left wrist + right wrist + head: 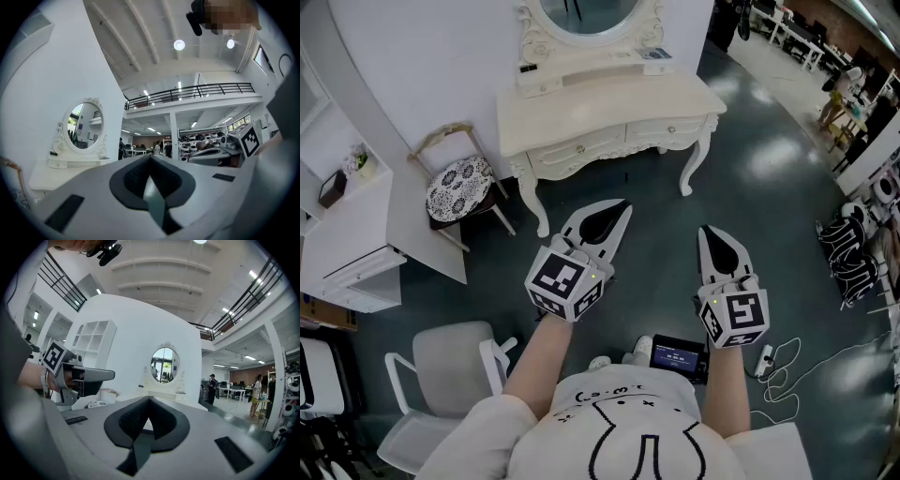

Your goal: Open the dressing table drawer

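The cream dressing table (609, 101) stands against the white wall ahead, with an oval mirror (589, 13) on top. Two drawers run along its front: the left drawer (578, 150) and the right drawer (670, 130), each with a small knob. My left gripper (622, 206) is held level over the dark floor, a short way in front of the table, shut with nothing in it. My right gripper (709, 232) hovers beside it, also shut and empty. In the left gripper view the left gripper (150, 157) points past the mirror (85, 127). In the right gripper view the right gripper (149, 399) faces the mirror (165, 364).
A stool with a patterned cushion (459, 187) stands left of the table. A white shelf unit (358, 246) and a white chair (445, 375) are at the left. A small device (679, 356) and cables (787, 370) lie on the floor by the person's feet. Helmets (853, 255) sit at the right.
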A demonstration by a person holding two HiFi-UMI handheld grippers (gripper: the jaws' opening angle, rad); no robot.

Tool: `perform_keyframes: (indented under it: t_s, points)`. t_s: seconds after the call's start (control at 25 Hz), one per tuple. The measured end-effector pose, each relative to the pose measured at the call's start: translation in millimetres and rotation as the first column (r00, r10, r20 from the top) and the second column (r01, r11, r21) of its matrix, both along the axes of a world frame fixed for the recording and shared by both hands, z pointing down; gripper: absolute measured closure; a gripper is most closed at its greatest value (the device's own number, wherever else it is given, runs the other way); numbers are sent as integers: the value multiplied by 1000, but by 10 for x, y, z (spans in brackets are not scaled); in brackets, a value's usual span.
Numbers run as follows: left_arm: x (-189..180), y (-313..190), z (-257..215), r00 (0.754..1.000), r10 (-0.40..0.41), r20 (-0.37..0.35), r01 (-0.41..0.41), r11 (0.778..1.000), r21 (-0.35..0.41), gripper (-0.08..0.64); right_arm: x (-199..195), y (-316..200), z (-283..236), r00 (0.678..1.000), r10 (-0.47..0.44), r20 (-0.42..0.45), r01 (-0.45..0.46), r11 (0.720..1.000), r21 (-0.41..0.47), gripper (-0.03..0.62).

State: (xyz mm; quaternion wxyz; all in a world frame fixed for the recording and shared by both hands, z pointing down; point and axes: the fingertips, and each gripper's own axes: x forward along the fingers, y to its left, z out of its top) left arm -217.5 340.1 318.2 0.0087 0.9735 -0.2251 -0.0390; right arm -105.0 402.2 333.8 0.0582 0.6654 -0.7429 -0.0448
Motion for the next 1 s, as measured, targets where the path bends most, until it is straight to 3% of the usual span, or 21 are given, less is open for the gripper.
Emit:
perform_keyframes:
  t_s: [0.24, 0.4, 0.72, 1.0]
  points:
    - [224, -75, -50, 1000, -9, 9, 9, 1000, 17, 548, 231, -96, -12, 1000, -1, 0, 1, 1000, -2, 591]
    - [463, -179, -45, 999, -30, 12, 30, 999, 22, 548, 469, -222, 17, 999, -48, 13, 49, 999, -12, 591]
    - [934, -379, -9, 993, -122, 0, 122, 993, 9, 548, 1033, -491, 123, 997, -73, -20, 72, 996, -59, 592]
    - [1189, -547, 95, 990, -137, 39, 137, 991, 4, 548, 1274, -692, 165, 997, -73, -3, 73, 996, -51, 595]
